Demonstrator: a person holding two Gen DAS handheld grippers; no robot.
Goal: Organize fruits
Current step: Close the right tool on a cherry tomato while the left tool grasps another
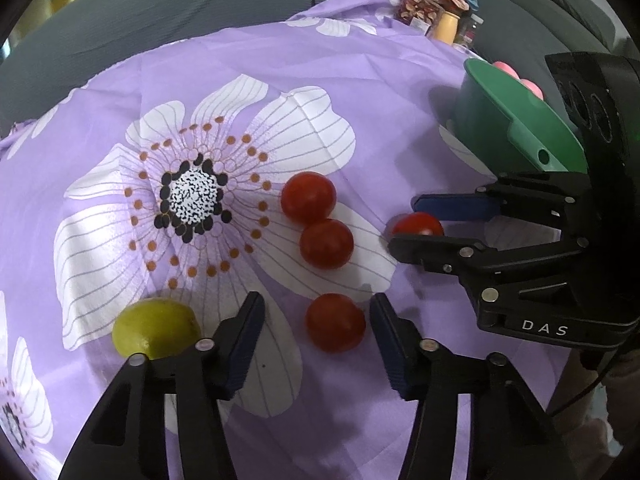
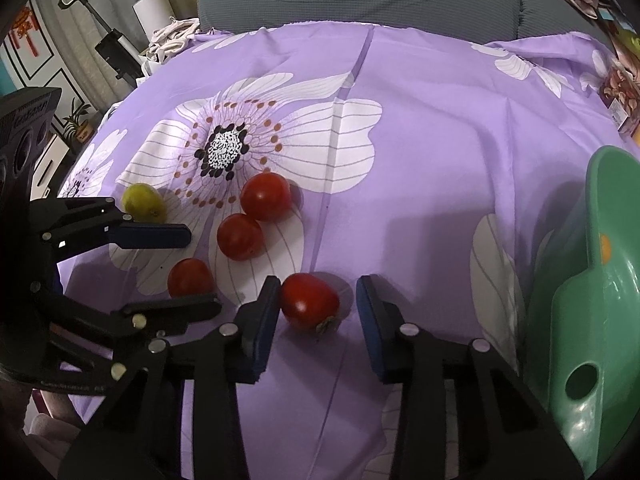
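Several red tomatoes and a yellow-green lime lie on a purple flowered cloth. My left gripper is open with one tomato between its fingers; the lime lies just to its left. Two more tomatoes lie beyond. My right gripper is open around another tomato, which shows in the left wrist view between the right gripper's fingers. The left gripper shows in the right wrist view around its tomato.
A green plastic bowl with pink fruit in it stands at the right; its rim is close beside my right gripper. A grey sofa backs the cloth. Packets and a jar sit at the far right edge.
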